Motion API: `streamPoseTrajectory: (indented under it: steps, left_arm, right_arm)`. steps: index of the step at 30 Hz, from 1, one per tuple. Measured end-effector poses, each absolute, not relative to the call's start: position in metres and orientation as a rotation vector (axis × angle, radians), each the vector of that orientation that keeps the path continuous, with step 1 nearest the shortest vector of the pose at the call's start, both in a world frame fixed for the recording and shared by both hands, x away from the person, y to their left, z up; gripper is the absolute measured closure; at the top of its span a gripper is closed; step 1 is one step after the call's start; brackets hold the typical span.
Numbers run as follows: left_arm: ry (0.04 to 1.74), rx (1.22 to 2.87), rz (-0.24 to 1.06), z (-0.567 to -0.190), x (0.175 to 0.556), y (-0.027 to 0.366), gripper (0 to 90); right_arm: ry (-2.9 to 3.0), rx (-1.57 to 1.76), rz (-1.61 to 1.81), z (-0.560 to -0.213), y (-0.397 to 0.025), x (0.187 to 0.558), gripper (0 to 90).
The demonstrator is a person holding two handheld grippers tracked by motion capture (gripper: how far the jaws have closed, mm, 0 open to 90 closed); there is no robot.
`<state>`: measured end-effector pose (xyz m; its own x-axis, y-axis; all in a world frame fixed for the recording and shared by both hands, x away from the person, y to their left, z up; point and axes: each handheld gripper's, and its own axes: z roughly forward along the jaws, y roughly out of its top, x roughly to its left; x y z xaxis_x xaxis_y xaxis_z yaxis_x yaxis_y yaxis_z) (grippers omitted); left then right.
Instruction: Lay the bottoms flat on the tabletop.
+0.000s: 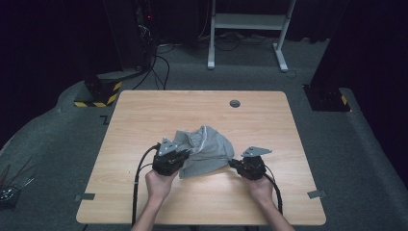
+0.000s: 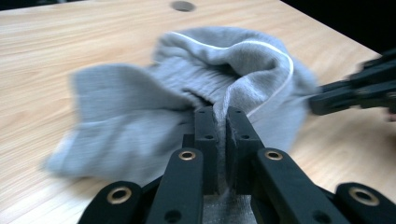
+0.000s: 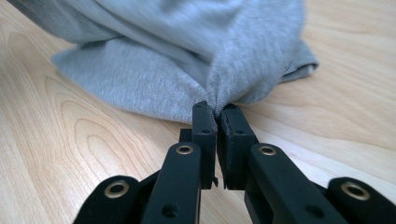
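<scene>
The table (image 1: 144, 192) spreads out light and woody under both my grippers, and in the middle of it, between them, lies the grey garment (image 1: 207, 149), crumpled into a loose heap with a thin white line of trim along one edge.

I judge it soft and light, a knit that folds wherever it is left unsupported and will sag between two holds. It should not slip much on rubbery pads, but a thin pinch could pull free if I tug hard. An edge or a hem is the best place to take it, since a bunched middle only gathers more folds.

My left gripper (image 2: 219, 135) has its jaws drawn nearly together on a fold of cloth; the bulk of the garment rises ahead of and above the tips, spilling to the left. My right gripper (image 3: 215, 116) is likewise closed to a sliver, nipping a small peak of fabric right at the tips, with the rest of the garment lying beyond and up-left on the wood.
</scene>
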<state>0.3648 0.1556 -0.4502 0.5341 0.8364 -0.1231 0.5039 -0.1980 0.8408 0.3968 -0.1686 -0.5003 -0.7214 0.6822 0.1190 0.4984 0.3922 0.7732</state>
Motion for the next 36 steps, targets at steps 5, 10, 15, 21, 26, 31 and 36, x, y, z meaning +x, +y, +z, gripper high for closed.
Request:
streamPoseTrajectory:
  steps: [5,10,15,21,26,31,36]
  left_arm:
    - [1.170,1.843,0.501,-0.453,0.366,0.173,87.0]
    - [1.293,1.816,0.559,-0.460,0.367,0.198,89.6]
    - [1.163,1.903,0.523,-0.462,0.359,0.177,79.3]
    - [1.020,1.954,0.416,-0.463,0.353,0.140,43.8]
    - [0.979,1.992,0.392,-0.468,0.355,0.111,37.3]
    - [0.971,2.046,0.385,-0.475,0.362,0.094,70.5]
    - [1.009,1.961,0.415,-0.465,0.361,0.109,84.9]
  right_arm:
    - [2.363,1.048,1.253,-0.486,-0.190,0.392,86.9]
    - [2.289,1.118,1.258,-0.481,-0.211,0.394,87.2]
    - [2.313,1.075,1.237,-0.479,-0.209,0.390,87.1]
    - [2.339,1.040,1.264,-0.478,-0.194,0.391,86.7]
    - [2.363,1.007,1.281,-0.477,-0.181,0.390,86.7]
    - [2.381,0.969,1.312,-0.476,-0.175,0.387,86.7]
    - [2.397,0.972,1.347,-0.478,-0.183,0.387,72.6]
